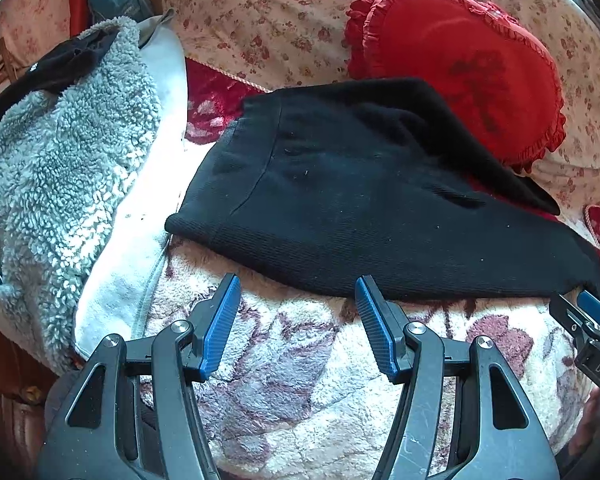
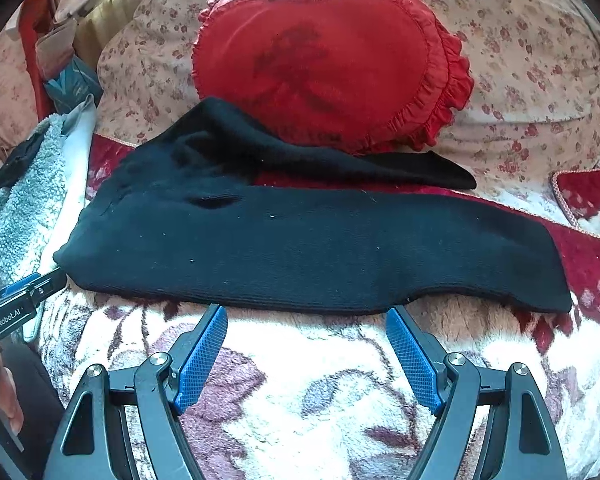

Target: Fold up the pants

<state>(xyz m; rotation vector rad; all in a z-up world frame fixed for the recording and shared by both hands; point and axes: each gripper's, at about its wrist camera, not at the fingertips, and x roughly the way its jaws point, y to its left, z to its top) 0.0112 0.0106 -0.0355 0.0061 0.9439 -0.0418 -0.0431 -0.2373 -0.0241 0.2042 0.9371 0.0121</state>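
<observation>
Both tools, left tool (image 1: pixel 296 300) and right tool (image 2: pixel 306 330), sit wide and empty by the pants' (image 2: pixel 300 248) near edge, probably ready to pinch and fold.

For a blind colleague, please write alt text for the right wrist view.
Black pants lie spread across a floral fleece blanket, just beyond the open, empty right tool. A red heart-shaped cushion sits behind them, partly on one leg.

The black ribbed-knit pants (image 2: pixel 300 248) look matt and finely corded. Under them, the cream floral fleece blanket (image 2: pixel 300 380) is plush and fuzzy. The red heart-shaped satin cushion (image 2: pixel 320 60) has a soft sheen and ruffled trim. The grey sherpa garment (image 1: pixel 52 160) is curly and rough. The blue gripper pads (image 1: pixel 220 328) are textured plastic.
</observation>
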